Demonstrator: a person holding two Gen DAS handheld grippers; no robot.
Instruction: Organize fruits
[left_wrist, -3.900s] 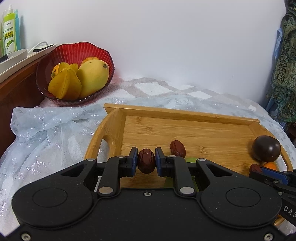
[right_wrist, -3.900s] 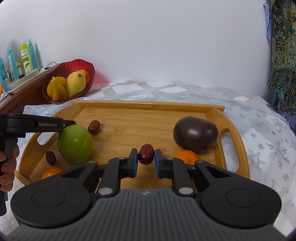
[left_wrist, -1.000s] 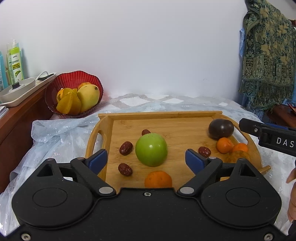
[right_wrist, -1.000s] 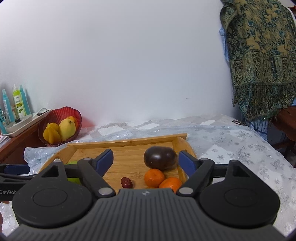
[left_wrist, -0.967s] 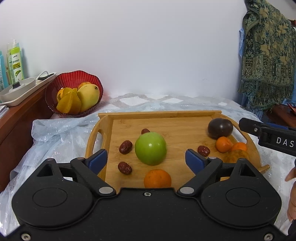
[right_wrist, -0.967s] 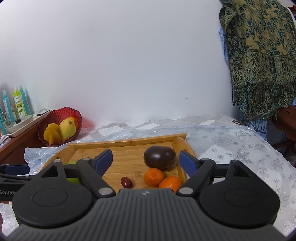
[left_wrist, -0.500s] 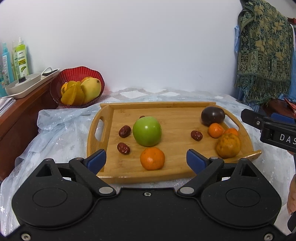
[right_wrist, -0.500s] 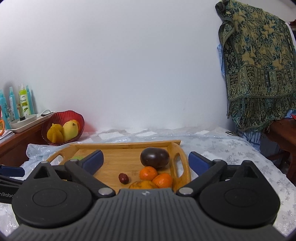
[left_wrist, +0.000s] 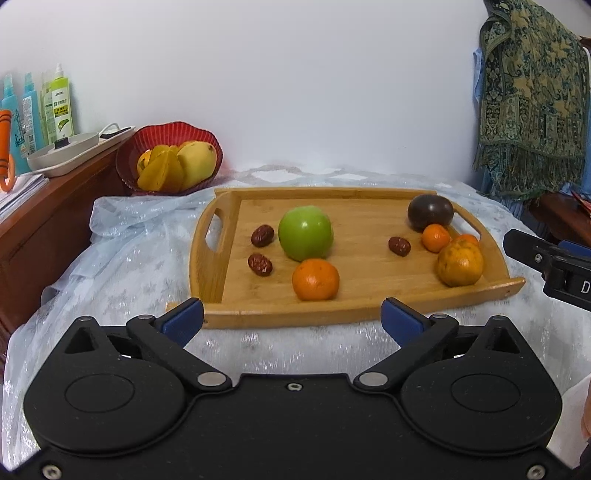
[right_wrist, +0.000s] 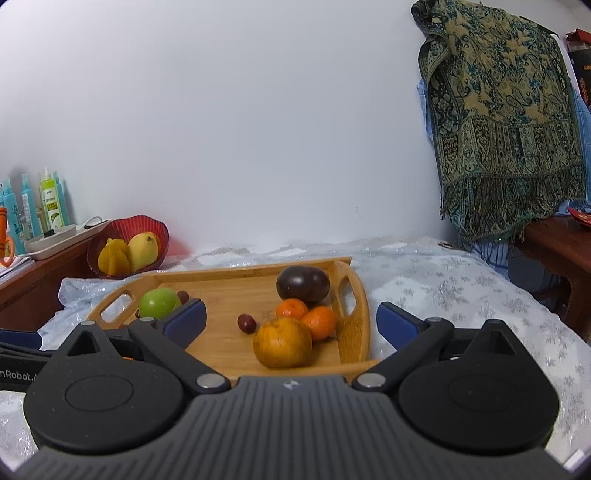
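Pale cloth (left_wrist: 122, 266) bare around tray (left_wrist: 369, 192) — fruit within rim.

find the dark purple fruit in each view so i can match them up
Left wrist view: the dark purple fruit sits upper right, at the far right corner of the wooden tray.
Right wrist view: it sits just right of centre, beside the tray's right handle.
Shared landmark: the red fruit bowl, left of the tray.
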